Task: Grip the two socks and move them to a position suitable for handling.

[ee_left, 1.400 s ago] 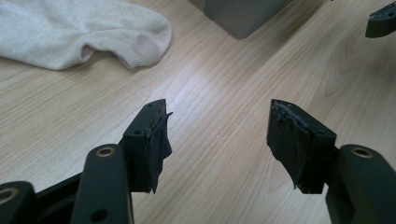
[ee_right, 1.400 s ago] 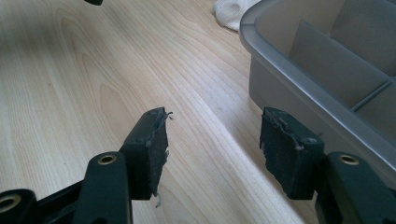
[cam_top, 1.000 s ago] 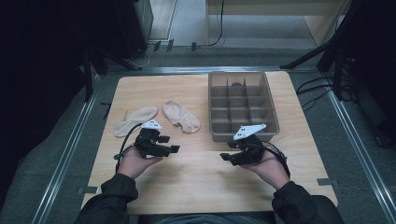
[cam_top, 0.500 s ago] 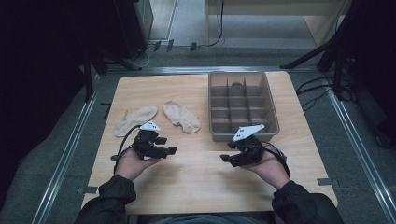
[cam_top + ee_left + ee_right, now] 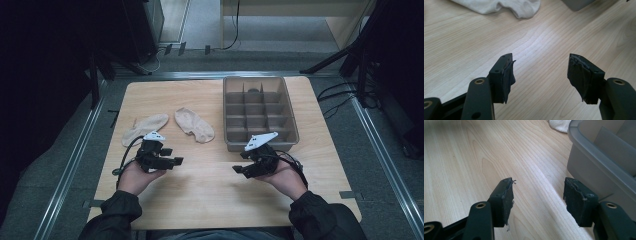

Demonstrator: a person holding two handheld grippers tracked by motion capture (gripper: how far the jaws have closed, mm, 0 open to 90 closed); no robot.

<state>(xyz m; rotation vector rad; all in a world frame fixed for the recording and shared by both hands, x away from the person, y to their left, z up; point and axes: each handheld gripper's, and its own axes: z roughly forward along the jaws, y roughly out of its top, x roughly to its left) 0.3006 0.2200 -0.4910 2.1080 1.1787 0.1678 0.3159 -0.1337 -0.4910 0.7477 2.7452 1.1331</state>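
Two beige socks lie flat on the wooden table (image 5: 210,200): one sock (image 5: 145,127) at the left, the other sock (image 5: 195,125) nearer the middle. A grey divided tray (image 5: 260,112) stands at the back right. My left gripper (image 5: 175,157) hovers just in front of the left sock, pointing right. Its jaws are open with bare wood between them (image 5: 540,62), and they have just been closing slightly. My right gripper (image 5: 239,164) sits by the tray's front left corner, pointing left, also open on nothing (image 5: 537,186).
In the left gripper view a sock (image 5: 506,6) lies ahead and the tray's corner (image 5: 577,3) shows at the top. In the right gripper view the tray's wall (image 5: 596,152) stands close on the right. A dark small item lies in a far tray compartment (image 5: 253,90).
My left gripper has drifted slightly toward the near edge of the table. The right gripper and the socks have not moved.
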